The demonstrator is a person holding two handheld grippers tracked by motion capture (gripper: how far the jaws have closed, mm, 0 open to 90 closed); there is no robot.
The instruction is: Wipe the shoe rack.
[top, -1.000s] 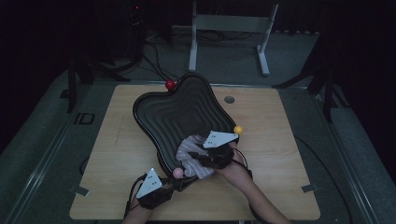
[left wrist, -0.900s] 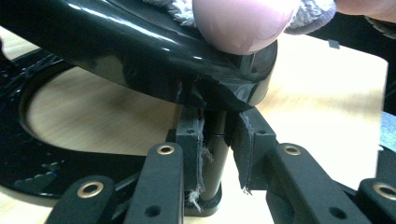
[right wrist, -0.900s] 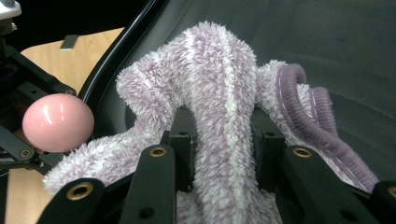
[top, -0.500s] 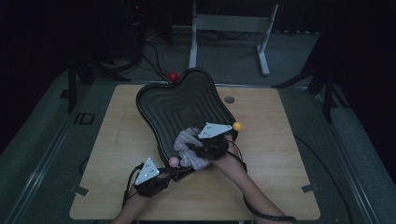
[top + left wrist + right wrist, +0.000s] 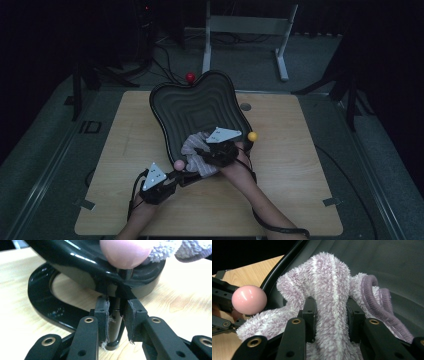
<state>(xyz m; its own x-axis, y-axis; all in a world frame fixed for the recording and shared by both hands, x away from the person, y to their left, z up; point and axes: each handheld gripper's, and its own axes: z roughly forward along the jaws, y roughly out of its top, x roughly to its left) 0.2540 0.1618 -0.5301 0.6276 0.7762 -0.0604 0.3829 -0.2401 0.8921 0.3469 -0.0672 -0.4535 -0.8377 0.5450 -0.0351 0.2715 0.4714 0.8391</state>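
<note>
A black wavy tray [image 5: 200, 107] stands on a wooden table, with a pink ball [image 5: 178, 164] at its near rim. My left gripper [image 5: 176, 178] is at that corner. In the left gripper view it [image 5: 116, 306] is shut on the thin black post [image 5: 115, 322] under the pink ball [image 5: 125, 252]. A fluffy lilac-and-white cloth [image 5: 195, 150] lies over the tray's near edge. My right gripper [image 5: 202, 152] is on it. In the right gripper view it [image 5: 330, 305] is shut on a raised fold of the cloth [image 5: 329, 277], beside the pink ball [image 5: 249, 299].
A red ball [image 5: 190, 77] tops the tray's far rim and a yellow ball [image 5: 252, 136] its right side. The tray's black ring base [image 5: 47, 305] rests on the table [image 5: 300, 165]. A grey round cap [image 5: 245, 106] sits right of the tray. A metal frame [image 5: 245, 30] stands behind.
Both grippers have shifted away from the person, the right one also leftward. The tray and its red ball have moved farther back with them. Both grips are unchanged.
</note>
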